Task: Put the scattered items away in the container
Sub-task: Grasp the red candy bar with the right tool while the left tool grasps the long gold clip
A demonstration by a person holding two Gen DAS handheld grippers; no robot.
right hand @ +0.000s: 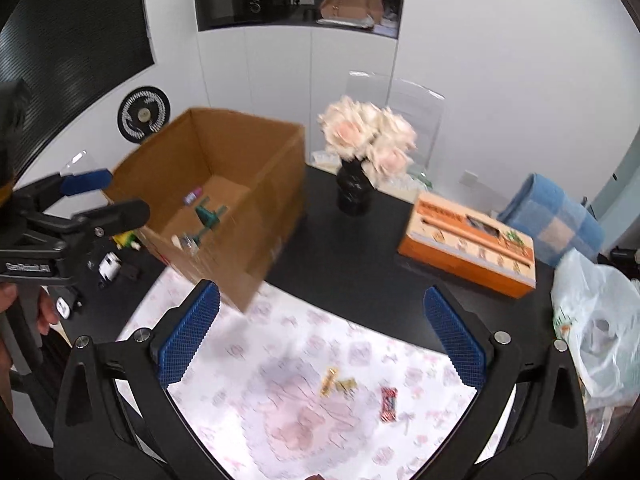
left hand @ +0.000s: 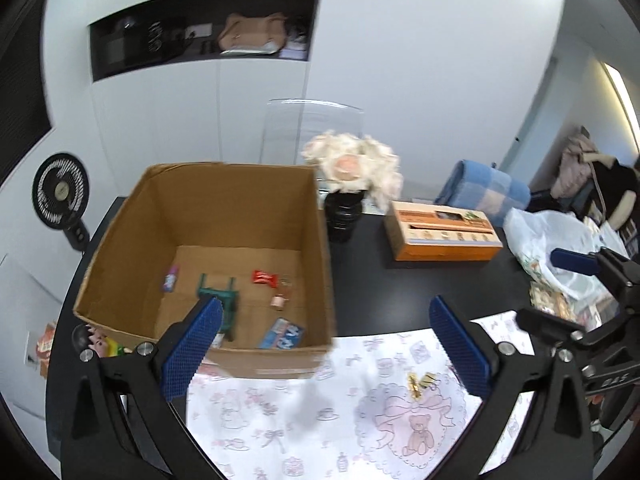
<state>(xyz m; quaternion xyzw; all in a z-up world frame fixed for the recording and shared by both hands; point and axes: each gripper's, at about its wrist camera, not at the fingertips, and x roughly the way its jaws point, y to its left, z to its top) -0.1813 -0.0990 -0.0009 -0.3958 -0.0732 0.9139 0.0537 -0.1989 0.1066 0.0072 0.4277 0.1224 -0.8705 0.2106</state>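
White cabinet doors stand behind a black table [right hand: 352, 280], where a printed mat [right hand: 280, 360] lies against the cardboard box [left hand: 224, 216]. Both my left gripper [left hand: 326, 344] and right gripper [right hand: 322, 332] hang over the mat with jaws wide apart and empty, I judge so that either can drop on a leftover. Several small things already lie in the box, among them a green toy [left hand: 218, 292] and a red packet [left hand: 264, 277]. On the mat remain gold-wrapped candies [right hand: 336, 382] and a striped red bar [right hand: 389, 403], small, flat and blurred.
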